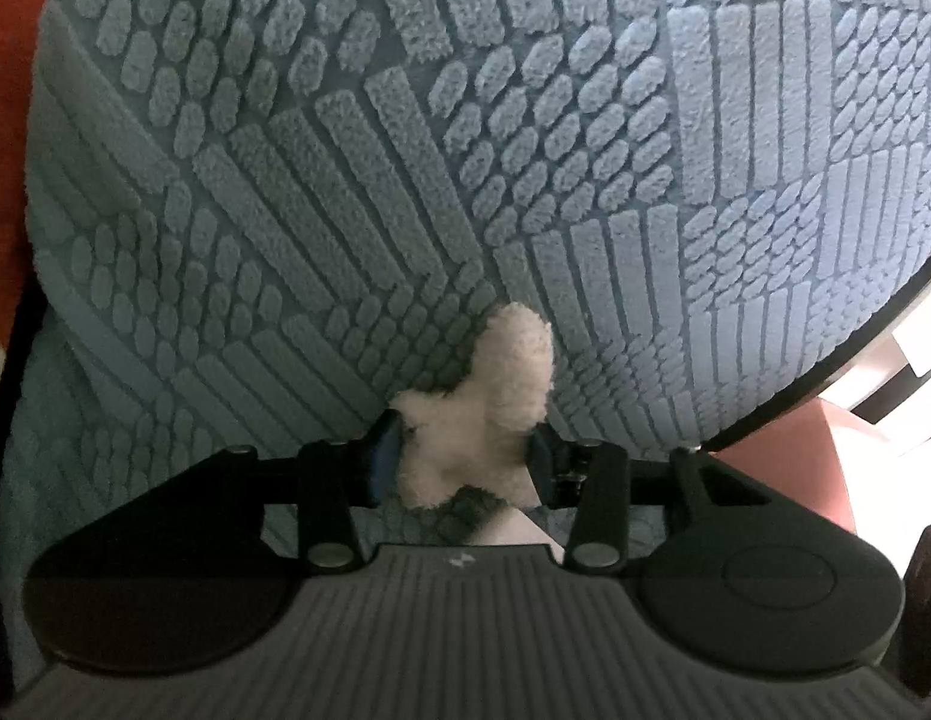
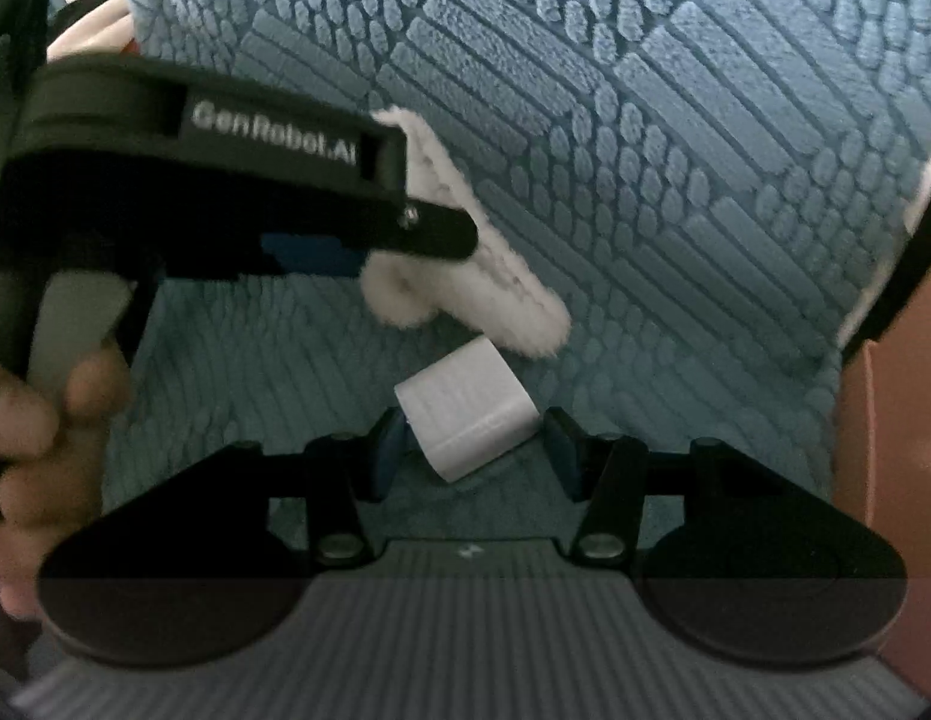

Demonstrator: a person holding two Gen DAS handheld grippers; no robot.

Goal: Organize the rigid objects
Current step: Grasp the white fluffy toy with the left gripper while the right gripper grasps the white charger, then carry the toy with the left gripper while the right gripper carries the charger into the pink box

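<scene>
A fluffy white star-shaped plush (image 1: pixel 495 414) sits between the pads of my left gripper (image 1: pixel 465 456), which is shut on it just above the blue mat. The right wrist view shows the same plush (image 2: pixel 501 282) from the side, hanging out of my left gripper (image 2: pixel 447 240). A small white rounded block (image 2: pixel 465 414) lies tilted on the mat right below the plush. My right gripper (image 2: pixel 474 444) has a pad against each side of the block and is shut on it.
A blue tufted mat (image 1: pixel 405 180) with ribbed and pebbled patches covers the whole surface (image 2: pixel 675 180). Its curved dark edge (image 1: pixel 873 348) runs at the right, with a pink box (image 2: pixel 897 420) beyond. A person's hand (image 2: pixel 39 420) holds the left gripper.
</scene>
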